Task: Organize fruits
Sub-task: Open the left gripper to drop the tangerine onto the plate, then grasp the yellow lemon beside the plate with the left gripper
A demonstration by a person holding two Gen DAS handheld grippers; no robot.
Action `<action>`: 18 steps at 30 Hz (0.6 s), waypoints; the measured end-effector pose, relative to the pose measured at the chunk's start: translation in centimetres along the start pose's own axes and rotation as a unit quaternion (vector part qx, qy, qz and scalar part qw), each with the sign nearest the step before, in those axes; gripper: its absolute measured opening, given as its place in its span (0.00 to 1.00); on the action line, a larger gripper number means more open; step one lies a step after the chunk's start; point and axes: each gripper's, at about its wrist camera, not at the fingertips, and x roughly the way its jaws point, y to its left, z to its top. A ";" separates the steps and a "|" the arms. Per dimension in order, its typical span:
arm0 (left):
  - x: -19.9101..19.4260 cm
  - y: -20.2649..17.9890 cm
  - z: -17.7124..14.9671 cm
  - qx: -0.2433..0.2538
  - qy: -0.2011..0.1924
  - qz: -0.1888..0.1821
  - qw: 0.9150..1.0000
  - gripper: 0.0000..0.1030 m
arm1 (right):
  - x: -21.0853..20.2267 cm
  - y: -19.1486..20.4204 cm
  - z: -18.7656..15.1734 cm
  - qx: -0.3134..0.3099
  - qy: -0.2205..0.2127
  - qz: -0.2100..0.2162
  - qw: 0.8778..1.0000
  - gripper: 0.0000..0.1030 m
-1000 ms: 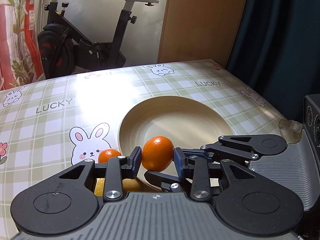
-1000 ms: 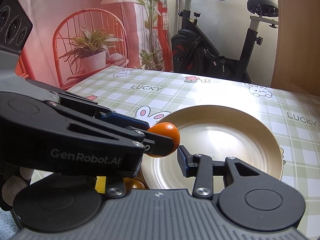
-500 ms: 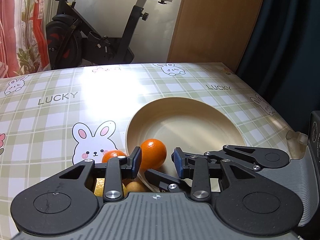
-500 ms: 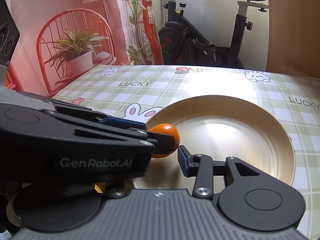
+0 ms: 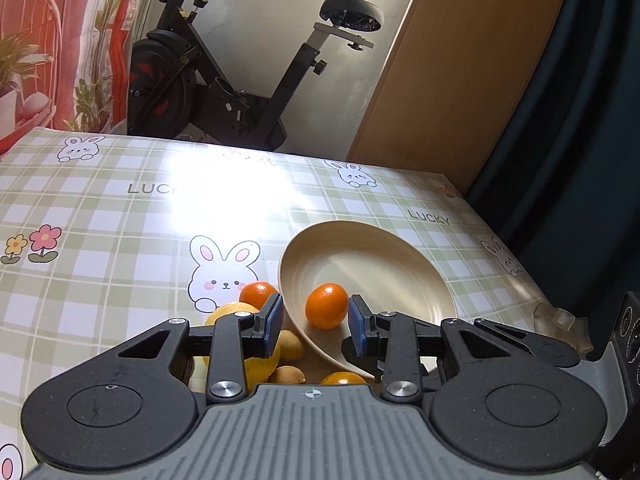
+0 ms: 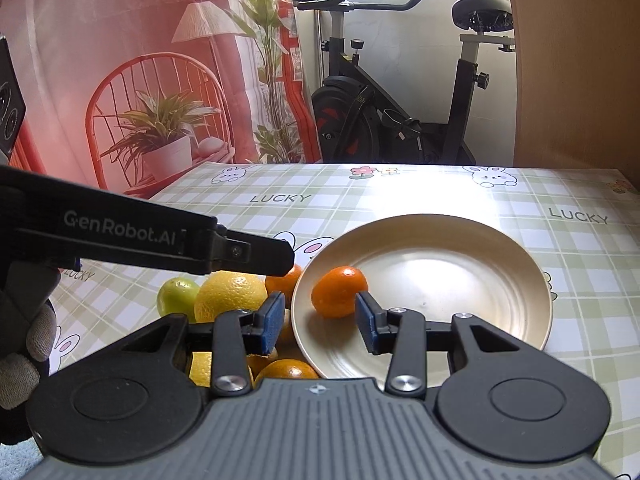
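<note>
Both tongs, left and right, gape empty; the small orange in the plate looks light, firm, roll-prone, best pinched across its middle.

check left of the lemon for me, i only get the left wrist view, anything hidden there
Observer: Yes, a green fruit lies right beside the lemon, on its left in the right wrist view.
Operator: anything above the pile
Observer: The left gripper hangs over it, its tip near the small orange by the plate.
Operator: see who holds it
Observer: Only a gloved hand, below the gripper's body at the picture's left edge.
</note>
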 end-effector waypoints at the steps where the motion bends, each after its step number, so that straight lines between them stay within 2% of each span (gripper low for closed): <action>1: -0.6 0.2 -0.3 -0.005 -0.004 0.004 1.000 0.36 | -0.4 0.2 0.0 -0.002 -0.003 0.001 1.000 0.41; 7: -3.0 0.8 -1.8 -0.016 -0.018 0.014 1.000 0.36 | -2.6 2.4 -0.9 -0.020 -0.012 0.020 1.000 0.41; 12: -3.4 0.5 -3.1 -0.004 -0.014 0.018 1.000 0.36 | -2.7 5.0 -1.9 -0.056 0.005 0.037 0.998 0.41; 18: -3.6 1.0 -4.7 0.003 -0.004 0.015 1.000 0.36 | -2.2 6.0 -2.8 -0.071 0.020 0.043 0.996 0.41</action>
